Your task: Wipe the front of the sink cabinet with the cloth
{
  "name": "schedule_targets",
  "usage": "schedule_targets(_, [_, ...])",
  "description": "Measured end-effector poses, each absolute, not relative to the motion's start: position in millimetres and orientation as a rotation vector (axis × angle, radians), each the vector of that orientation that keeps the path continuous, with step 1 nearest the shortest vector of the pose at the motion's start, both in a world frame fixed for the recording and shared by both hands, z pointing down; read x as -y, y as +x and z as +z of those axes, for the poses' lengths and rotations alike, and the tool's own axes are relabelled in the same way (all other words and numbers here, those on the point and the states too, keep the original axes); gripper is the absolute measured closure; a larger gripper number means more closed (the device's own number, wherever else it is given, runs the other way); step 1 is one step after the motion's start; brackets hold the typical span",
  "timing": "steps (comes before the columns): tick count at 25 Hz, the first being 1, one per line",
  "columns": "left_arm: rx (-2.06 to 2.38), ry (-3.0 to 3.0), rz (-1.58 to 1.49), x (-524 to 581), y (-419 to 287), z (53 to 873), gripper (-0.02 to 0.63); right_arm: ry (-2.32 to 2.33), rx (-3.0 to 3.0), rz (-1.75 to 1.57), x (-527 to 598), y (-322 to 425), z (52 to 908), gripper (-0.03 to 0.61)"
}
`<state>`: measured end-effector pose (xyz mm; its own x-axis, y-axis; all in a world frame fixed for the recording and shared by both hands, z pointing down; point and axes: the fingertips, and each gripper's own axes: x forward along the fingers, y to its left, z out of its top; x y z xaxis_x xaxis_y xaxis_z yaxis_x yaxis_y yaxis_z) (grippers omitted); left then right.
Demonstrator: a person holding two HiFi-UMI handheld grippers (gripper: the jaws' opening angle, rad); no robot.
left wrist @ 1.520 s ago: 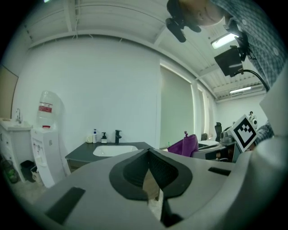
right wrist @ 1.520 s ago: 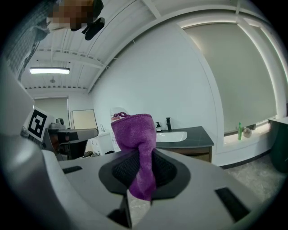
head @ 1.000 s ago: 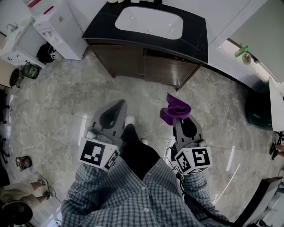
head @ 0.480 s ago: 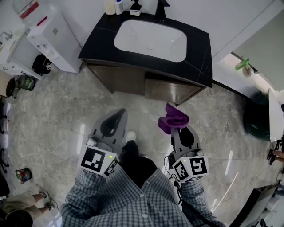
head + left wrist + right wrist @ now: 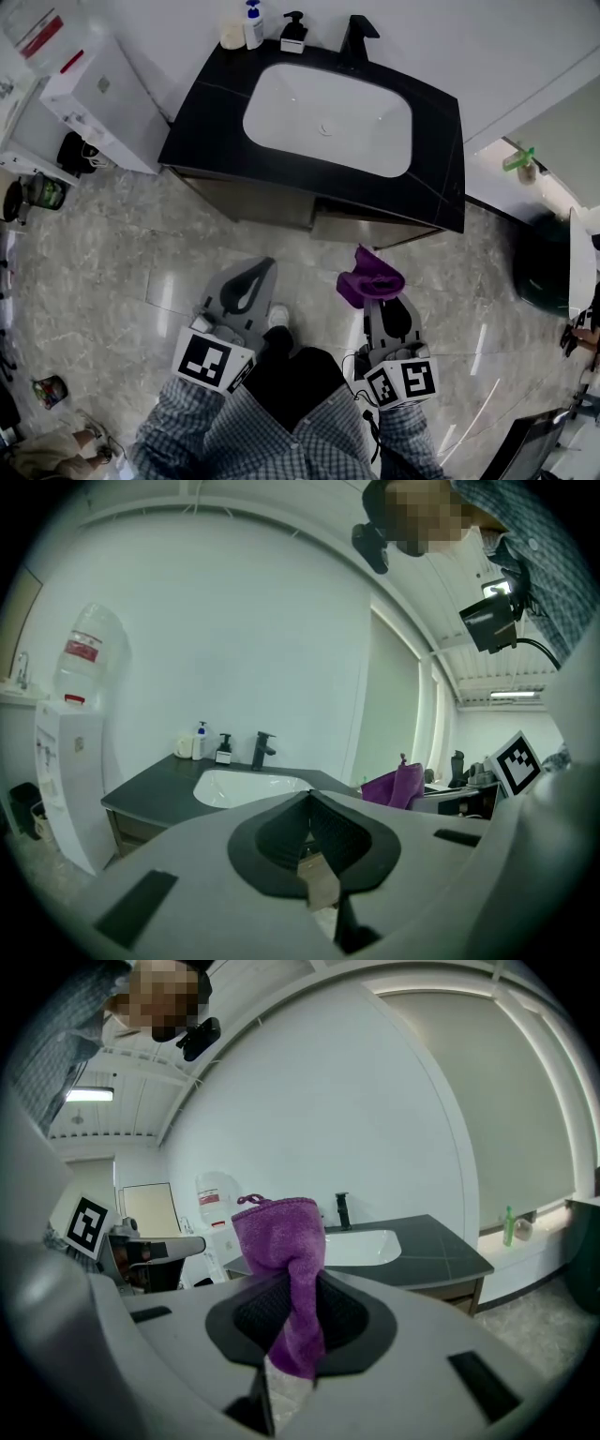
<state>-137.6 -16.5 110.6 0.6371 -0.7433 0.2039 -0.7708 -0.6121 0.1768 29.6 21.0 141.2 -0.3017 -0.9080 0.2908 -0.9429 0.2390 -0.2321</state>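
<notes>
Currently my right gripper [image 5: 379, 302] clamps the purple cloth [image 5: 367, 277], clear of the sink cabinet [image 5: 272, 202]; my left gripper [image 5: 257, 272] is closed, empty.

I'm closer to the sink cabinet [image 5: 202, 131] now: right gripper [image 5: 379, 300] with cloth [image 5: 367, 276] and left gripper [image 5: 257, 268] near its front, bottles [image 5: 253, 22] at its back now in view.

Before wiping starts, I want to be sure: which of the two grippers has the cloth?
The right gripper: it is shut on the purple cloth, which sticks up from between its jaws. The left gripper is shut with nothing in it.
</notes>
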Motion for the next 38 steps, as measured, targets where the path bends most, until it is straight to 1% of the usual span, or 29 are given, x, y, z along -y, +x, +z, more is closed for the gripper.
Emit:
schedule_targets(7, [1.246, 2.576, 0.241, 34.5, -142.0, 176.5, 0.603, 1.765, 2.366, 0.569, 1.7, 27.3, 199.5, 0.503])
schedule_targets(11, [1.24, 2.538, 0.244, 43.6, -138.7, 219.7, 0.603, 1.665, 2.379, 0.502, 22.7, 21.0, 232.4, 0.503])
schedule_targets(19, [1.284, 2.476, 0.227, 56.7, -127.7, 288.8, 0.603, 1.578, 2.438, 0.502, 57.3, 12.6, 302.4, 0.503])
schedule_targets(24, [1.332, 2.436, 0.194, 63.2, -132.4, 306.1, 0.603, 1.48, 2.503, 0.53, 71.2, -17.1, 327.3, 0.503])
schedule_targets(31, [1.395, 2.401, 0.276, 52.7, -149.4, 322.2, 0.603, 1.377, 2.546, 0.565, 91.9, -56.4, 358.3, 0.503])
schedule_targets(38, [1.441, 2.348, 0.308, 40.1, -157.8, 331.9, 0.603, 1.411, 2.418, 0.688, 109.1, -56.0, 389.5, 0.505])
